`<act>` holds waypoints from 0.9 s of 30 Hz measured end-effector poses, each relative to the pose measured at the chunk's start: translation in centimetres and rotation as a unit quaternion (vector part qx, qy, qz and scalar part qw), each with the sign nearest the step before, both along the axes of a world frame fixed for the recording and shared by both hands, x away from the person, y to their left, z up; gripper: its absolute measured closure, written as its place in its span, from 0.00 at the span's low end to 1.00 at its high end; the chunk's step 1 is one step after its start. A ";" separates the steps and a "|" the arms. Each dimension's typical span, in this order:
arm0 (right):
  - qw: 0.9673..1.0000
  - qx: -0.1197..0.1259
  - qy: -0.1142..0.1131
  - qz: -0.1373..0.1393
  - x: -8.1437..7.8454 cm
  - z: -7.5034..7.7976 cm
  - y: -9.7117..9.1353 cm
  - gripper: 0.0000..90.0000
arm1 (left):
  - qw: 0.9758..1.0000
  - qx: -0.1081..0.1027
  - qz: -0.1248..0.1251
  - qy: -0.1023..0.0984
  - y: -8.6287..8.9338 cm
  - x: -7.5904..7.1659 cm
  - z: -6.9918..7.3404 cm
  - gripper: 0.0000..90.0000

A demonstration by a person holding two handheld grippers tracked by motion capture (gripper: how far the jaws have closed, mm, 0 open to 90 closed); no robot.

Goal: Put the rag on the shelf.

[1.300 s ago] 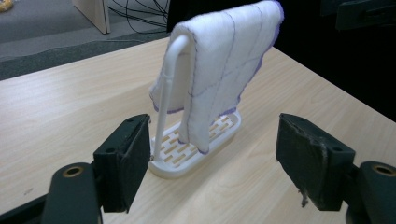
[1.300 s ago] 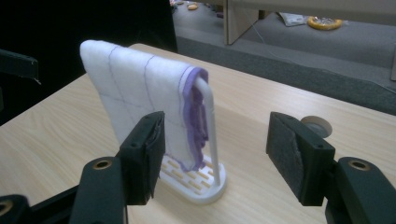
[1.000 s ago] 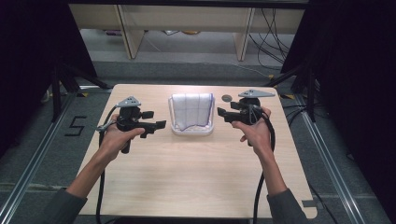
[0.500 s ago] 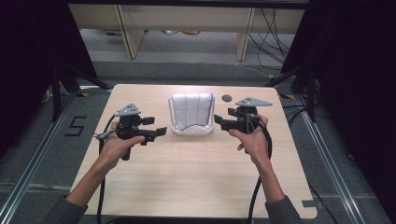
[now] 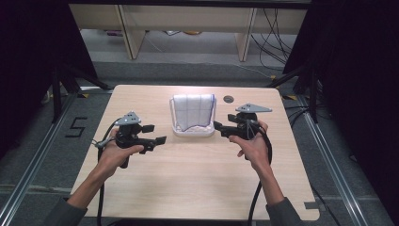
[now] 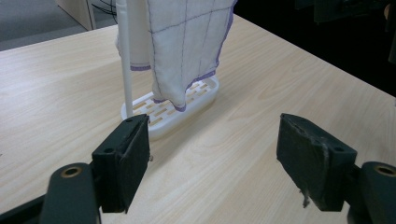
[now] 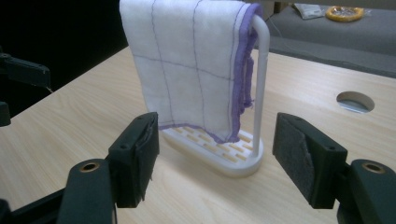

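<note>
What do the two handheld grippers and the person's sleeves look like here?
Both the left gripper and the right gripper are black, each with two blocky jaws faced with dark, worn pads. A grey three-cornered plate tops each one, and a black cable trails back. The sleeves are grey.

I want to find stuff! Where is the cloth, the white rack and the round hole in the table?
cloth [image 7: 187, 60], right gripper view, middle of its hanging front.
white rack [image 7: 233, 163], right gripper view, slotted base.
round hole [image 5: 228, 99], high view, its middle.
</note>
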State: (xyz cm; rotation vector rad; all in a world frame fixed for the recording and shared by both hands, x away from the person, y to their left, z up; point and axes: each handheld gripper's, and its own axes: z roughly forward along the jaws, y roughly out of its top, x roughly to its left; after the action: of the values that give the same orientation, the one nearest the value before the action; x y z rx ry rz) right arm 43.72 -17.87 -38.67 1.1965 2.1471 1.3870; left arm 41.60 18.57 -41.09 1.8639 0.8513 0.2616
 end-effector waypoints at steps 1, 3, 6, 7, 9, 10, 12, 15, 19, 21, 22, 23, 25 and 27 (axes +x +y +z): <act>1.000 0.002 0.001 -0.002 -0.1 -0.2 0.1 0.36 | 1.000 0.006 0.002 0.000 0.0 -0.1 -0.1 0.28; 1.000 0.002 0.008 -0.001 -0.2 -0.5 0.2 0.36 | 1.000 0.014 -0.002 0.004 -0.2 -0.2 -0.5 0.28; 1.000 -0.005 0.019 0.005 -0.4 -1.0 0.5 0.35 | 1.000 0.016 -0.007 0.005 -0.4 -0.3 -1.0 0.28; 1.000 -0.006 0.016 0.005 -0.4 -1.2 0.6 0.35 | 1.000 0.017 -0.009 0.009 -0.5 -0.4 -1.2 0.28; 1.000 -0.008 0.024 0.006 -0.6 -1.5 0.9 0.35 | 1.000 0.018 -0.012 0.012 -0.7 -0.6 -1.7 0.28; 1.000 -0.016 0.016 0.007 -0.7 -1.6 0.9 0.35 | 1.000 0.023 -0.012 0.015 -0.9 -0.7 -1.9 0.28; 0.999 -0.020 0.020 0.016 -0.8 -1.8 1.1 0.34 | 0.999 0.025 -0.018 0.014 -1.1 -0.9 -2.3 0.27; 0.999 -0.017 0.032 0.016 -1.2 -2.2 1.6 0.33 | 0.999 0.027 -0.017 0.014 -1.2 -1.2 -2.7 0.26; 0.999 -0.026 0.036 0.031 -1.3 -2.9 2.2 0.33 | 0.999 0.026 -0.014 0.014 -1.2 -1.8 -3.3 0.25; 0.998 -0.025 0.038 0.030 -1.6 -3.1 2.5 0.33 | 0.999 0.029 -0.017 0.018 -1.1 -2.1 -3.7 0.25; 0.998 -0.034 0.040 0.028 -1.7 -3.2 2.7 0.32 | 0.999 0.031 -0.017 0.017 -1.1 -2.2 -4.0 0.24; 0.998 -0.037 0.042 0.032 -1.8 -3.3 2.7 0.32 | 0.999 0.034 -0.015 0.018 -1.0 -2.4 -4.2 0.24; 0.998 -0.040 0.042 0.028 -2.0 -3.4 2.7 0.32 | 0.999 0.034 -0.020 0.025 -0.9 -2.8 -4.7 0.24; 0.998 -0.037 0.042 0.031 -2.2 -3.6 2.8 0.32 | 0.999 0.034 -0.025 0.029 -0.7 -3.2 -5.2 0.24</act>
State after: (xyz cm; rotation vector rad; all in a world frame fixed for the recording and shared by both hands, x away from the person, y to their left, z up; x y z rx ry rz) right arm 41.49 -15.09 -42.24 1.1886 2.2909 1.2905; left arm 38.43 17.87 -46.34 1.9626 0.8435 0.2081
